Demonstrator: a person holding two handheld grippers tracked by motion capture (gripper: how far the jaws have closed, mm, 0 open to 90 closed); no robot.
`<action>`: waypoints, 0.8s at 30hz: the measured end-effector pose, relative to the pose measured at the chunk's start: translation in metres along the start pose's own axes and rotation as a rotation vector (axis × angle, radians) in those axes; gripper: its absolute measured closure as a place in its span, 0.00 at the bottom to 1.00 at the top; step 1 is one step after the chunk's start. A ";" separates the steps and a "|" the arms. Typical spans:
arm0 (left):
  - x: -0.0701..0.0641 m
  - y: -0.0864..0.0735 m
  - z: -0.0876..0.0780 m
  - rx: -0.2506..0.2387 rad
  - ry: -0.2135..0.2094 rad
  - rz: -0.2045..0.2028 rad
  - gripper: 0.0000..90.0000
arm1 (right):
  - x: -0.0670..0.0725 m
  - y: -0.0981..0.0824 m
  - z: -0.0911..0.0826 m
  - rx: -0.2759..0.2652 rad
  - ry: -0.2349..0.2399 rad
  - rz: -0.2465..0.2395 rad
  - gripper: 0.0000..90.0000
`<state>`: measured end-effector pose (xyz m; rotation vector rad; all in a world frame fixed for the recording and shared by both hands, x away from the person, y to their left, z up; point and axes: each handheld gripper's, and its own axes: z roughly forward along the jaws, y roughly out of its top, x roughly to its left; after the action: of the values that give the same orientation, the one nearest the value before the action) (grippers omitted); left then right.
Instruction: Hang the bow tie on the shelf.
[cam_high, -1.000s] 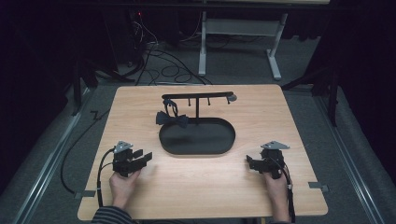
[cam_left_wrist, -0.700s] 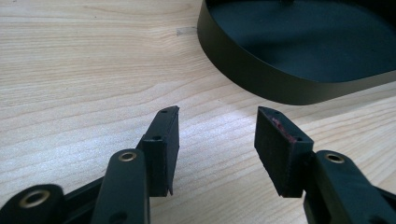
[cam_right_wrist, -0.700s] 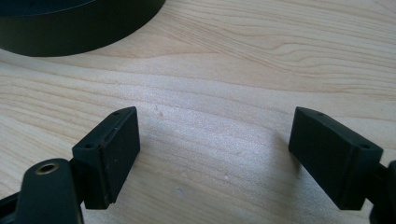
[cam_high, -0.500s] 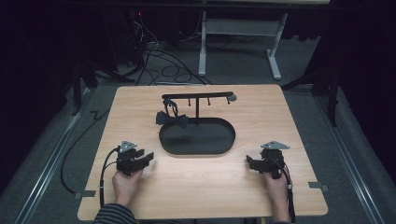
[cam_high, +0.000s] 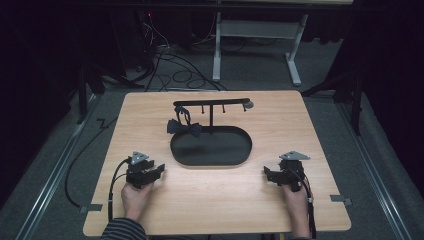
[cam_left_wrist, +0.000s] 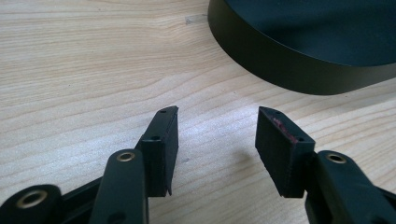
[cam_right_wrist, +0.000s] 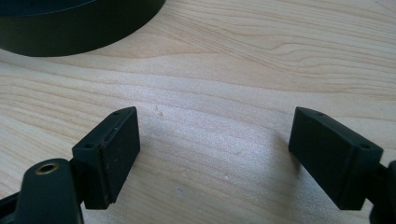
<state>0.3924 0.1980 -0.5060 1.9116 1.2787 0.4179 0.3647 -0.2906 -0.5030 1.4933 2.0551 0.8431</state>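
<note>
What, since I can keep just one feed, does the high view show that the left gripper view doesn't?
High view adds the bow tie at the hook rack and the right hand-held gripper. Left gripper view adds a reddish smear on one pad of the open jaws. Shared: the left hand-held gripper, black oval tray and wooden table.

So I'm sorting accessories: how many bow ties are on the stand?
1. A black bow tie hangs from the left end of the stand's bar, over the left rim of the oval base. The other hooks look bare.
</note>
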 end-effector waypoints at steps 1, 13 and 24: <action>0.000 0.000 0.000 -0.001 0.001 0.000 0.55 | 0.000 0.000 0.000 0.000 0.000 0.000 0.20; -0.010 0.000 0.004 0.010 0.043 0.079 0.46 | 0.000 0.000 0.000 0.000 0.000 0.000 0.20; -0.016 0.000 0.006 0.019 0.065 0.118 0.43 | 0.000 0.000 0.000 0.000 -0.001 0.001 0.20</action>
<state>0.3897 0.1815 -0.5075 2.0103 1.2192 0.5340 0.3646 -0.2905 -0.5030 1.4942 2.0537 0.8424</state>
